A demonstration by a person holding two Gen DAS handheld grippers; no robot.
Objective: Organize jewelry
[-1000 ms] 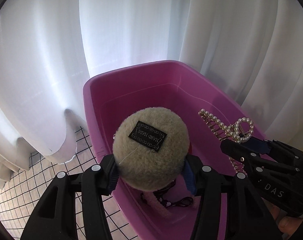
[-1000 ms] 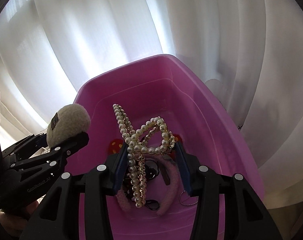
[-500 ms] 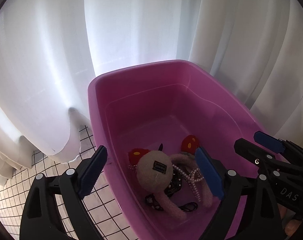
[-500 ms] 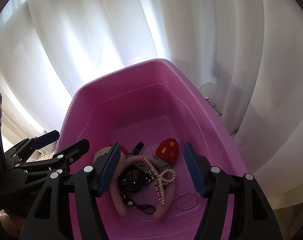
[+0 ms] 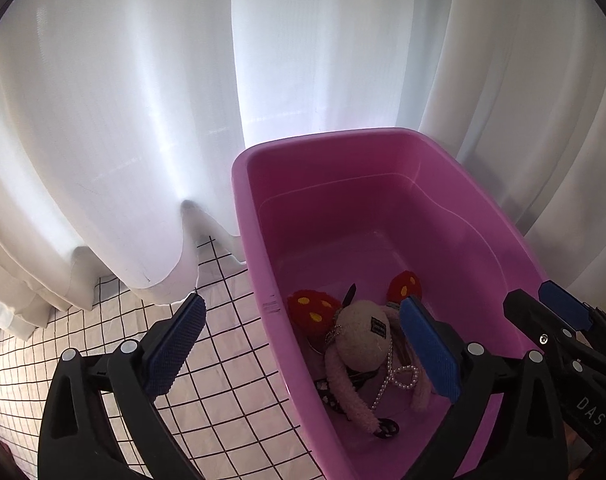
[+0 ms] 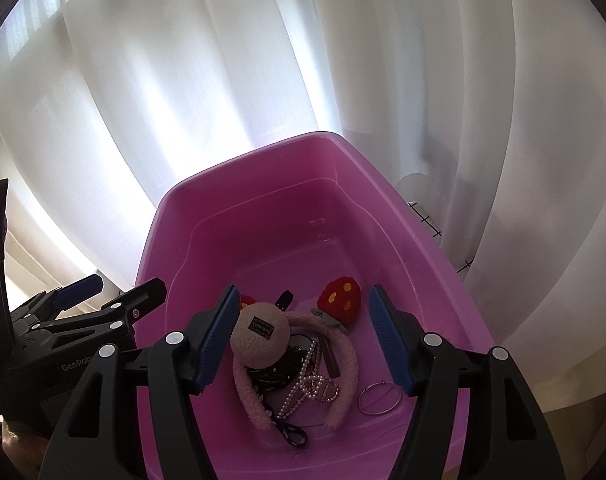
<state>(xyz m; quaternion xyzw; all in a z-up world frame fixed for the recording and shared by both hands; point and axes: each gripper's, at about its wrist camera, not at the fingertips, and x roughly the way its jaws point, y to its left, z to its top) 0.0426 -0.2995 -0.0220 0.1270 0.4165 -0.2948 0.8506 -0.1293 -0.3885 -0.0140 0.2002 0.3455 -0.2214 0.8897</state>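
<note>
Fingers of the left gripper (image 5: 299, 348) have just spread wide and hold nothing; those of the right gripper (image 6: 303, 336) gape empty too; the plush ball (image 6: 260, 334) and pearl clip (image 6: 309, 386) lie in the pink tub (image 6: 175, 216), lower centre, below both pairs; whether more remains outside cannot be told.

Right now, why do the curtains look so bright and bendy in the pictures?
Left wrist view: daylight glows through the curtain, whitest just above the tub; the fisheye lens bends the folds. Right wrist view: the same glow and bending, with dark corners around the round picture; the pompom in the tub looks sharp.
</note>
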